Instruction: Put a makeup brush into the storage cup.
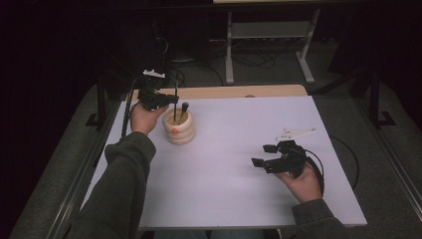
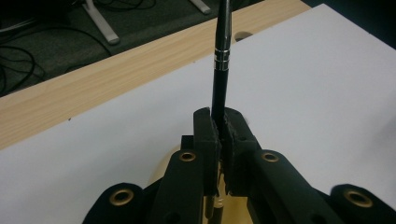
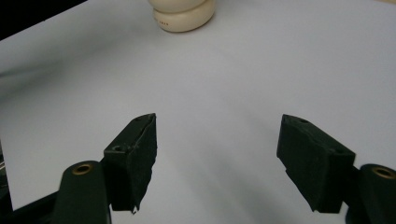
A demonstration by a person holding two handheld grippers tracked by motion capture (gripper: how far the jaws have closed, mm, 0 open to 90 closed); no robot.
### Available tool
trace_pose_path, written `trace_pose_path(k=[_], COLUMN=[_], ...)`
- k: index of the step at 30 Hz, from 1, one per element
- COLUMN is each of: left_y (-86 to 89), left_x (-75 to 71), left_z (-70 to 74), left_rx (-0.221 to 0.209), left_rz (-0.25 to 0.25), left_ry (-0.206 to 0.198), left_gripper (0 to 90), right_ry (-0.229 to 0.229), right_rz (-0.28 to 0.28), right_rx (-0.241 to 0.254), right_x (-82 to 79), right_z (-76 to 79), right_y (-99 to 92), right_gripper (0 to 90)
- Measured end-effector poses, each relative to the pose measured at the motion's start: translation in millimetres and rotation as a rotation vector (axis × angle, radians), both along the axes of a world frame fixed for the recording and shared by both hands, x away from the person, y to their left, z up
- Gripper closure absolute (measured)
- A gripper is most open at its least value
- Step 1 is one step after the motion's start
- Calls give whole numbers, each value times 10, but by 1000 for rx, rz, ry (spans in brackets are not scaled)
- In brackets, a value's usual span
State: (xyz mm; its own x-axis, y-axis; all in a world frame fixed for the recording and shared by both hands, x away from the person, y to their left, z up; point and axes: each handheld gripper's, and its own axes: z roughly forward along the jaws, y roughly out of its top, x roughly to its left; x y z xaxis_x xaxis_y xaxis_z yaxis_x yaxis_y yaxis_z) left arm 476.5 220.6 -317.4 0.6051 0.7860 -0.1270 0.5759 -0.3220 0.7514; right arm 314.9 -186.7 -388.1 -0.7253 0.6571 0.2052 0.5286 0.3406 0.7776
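Nearest, on the right, right gripper [image 1: 264, 156] hovers above the white table [image 1: 239, 189], jaws apart and empty. Far left, cream ribbed holder [image 1: 179, 130] contains one dark pen [image 1: 183, 110]; left gripper [image 1: 171, 100] clamps black pen [image 2: 220, 70] upright over it.

My right gripper [image 3: 217, 158] has bare white table [image 3: 261, 79] between and ahead of its spread jaws; the one obstacle ahead is the ribbed cream pot [image 3: 183, 14], well apart. My left gripper [image 2: 219, 133], clamped on an upright black pen [image 2: 220, 60], sits just above that pot [image 1: 178, 127], beside a second pen [image 1: 183, 110].
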Motion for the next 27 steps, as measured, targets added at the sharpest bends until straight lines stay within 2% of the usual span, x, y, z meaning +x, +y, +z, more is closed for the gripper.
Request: trace_pose_path(k=[4, 12, 21, 23, 26, 27], left_y=[25, 59, 40, 18, 13, 2], left_x=[1, -17, -20, -28, -31, -33], left_z=[-63, -162, -210, -225, -228, -230], left_rx=[14, 15, 25, 10, 15, 30], left_rz=[2, 6, 0, -2, -8, -13], left_ry=[17, 28, 34, 35, 34, 32], left_gripper=[855, 855, 850, 850, 850, 850], right_ry=[1, 7, 11, 11, 9, 9], right_rz=[-1, 4, 3, 4, 7, 5], right_rx=[2, 0, 0, 0, -3, 1], right_x=[-4, 0, -1, 0, -4, -2], right_z=[3, -3, -3, -4, -1, 0], right_y=[9, 31, 36, 37, 37, 35], right_gripper=[277, 279, 279, 278, 279, 279])
